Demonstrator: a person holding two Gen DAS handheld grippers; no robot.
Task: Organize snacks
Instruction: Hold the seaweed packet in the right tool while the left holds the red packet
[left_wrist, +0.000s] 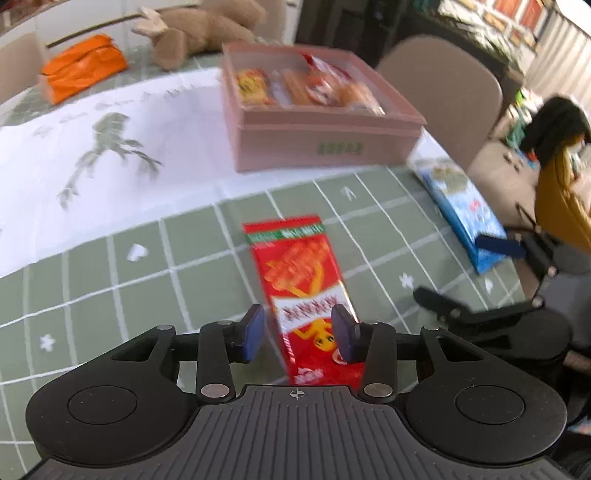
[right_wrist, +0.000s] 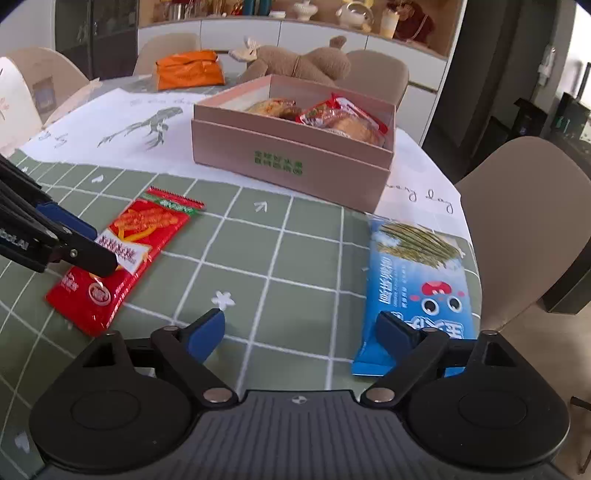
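Your left gripper (left_wrist: 298, 332), jaws apart, straddles the red packet (left_wrist: 306, 295); its print is unreadable; right gripper (right_wrist: 300, 334) gapes beside the blue packet (right_wrist: 417, 280) at the table edge.

Left wrist view: close above the table, angled down along its fingers, pink box (left_wrist: 314, 122) at 12 o'clock. Right wrist view: similarly low, box (right_wrist: 291, 155) at 12 o'clock. Both share the red packet (left_wrist: 306, 295) (right_wrist: 122, 254) and blue packet (left_wrist: 461, 210) (right_wrist: 417, 280).
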